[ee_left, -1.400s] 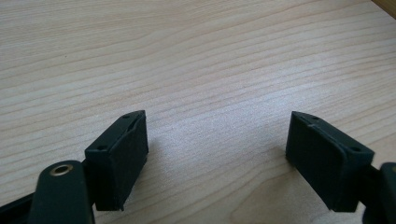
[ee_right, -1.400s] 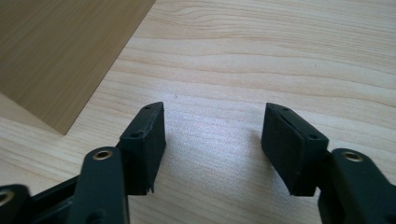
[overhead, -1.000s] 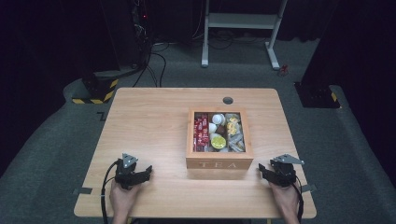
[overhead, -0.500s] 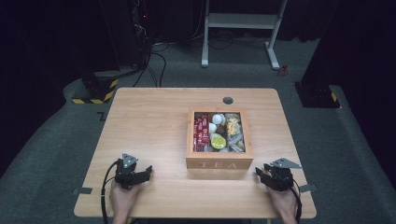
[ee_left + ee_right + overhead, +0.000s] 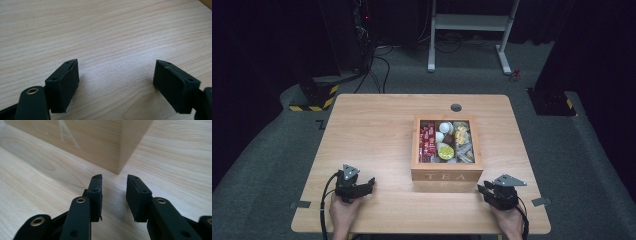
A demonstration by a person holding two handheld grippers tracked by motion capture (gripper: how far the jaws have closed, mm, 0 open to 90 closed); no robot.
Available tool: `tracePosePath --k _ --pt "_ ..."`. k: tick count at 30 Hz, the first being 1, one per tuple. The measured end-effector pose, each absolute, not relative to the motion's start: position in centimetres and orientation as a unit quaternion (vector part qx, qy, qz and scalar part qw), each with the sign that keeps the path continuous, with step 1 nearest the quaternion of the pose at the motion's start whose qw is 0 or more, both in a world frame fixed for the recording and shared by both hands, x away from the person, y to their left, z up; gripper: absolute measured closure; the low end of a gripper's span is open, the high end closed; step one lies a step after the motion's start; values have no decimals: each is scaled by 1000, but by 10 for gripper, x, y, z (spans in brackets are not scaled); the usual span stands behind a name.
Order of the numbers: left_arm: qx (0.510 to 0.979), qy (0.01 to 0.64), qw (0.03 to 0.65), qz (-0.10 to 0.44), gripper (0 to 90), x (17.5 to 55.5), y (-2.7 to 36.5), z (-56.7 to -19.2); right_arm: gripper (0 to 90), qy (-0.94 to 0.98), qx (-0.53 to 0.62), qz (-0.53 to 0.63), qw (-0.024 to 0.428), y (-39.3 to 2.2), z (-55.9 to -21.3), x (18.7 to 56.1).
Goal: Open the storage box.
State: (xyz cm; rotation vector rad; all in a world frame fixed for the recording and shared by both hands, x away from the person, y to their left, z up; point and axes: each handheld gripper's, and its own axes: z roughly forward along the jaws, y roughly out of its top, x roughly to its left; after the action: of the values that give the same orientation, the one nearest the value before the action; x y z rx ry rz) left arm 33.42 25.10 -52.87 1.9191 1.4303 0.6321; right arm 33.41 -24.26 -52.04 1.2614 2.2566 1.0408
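High view has the open light-wood tea box point(image 5: 447, 174) mid-table with every packet inside it, the right gripper point(image 5: 486, 190) (jaws just narrowing on nothing) off its near right corner, the left gripper point(image 5: 368, 184) gaping wide well left, so basically nothing's started yet.

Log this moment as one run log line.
left gripper: open, empty, resting on table | right gripper: fingers just been closing, nothing between, near tea box corner | box: open, filled
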Motion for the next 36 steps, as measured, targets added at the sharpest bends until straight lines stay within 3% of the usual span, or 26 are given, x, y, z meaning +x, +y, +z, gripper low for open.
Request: tracePosePath --k 25,36 --pt "732 546 327 242 209 334 251 -529 891 832 361 400 129 -187 -511 343" --pt "732 546 327 242 209 334 251 -529 900 832 348 412 128 -168 -503 352"
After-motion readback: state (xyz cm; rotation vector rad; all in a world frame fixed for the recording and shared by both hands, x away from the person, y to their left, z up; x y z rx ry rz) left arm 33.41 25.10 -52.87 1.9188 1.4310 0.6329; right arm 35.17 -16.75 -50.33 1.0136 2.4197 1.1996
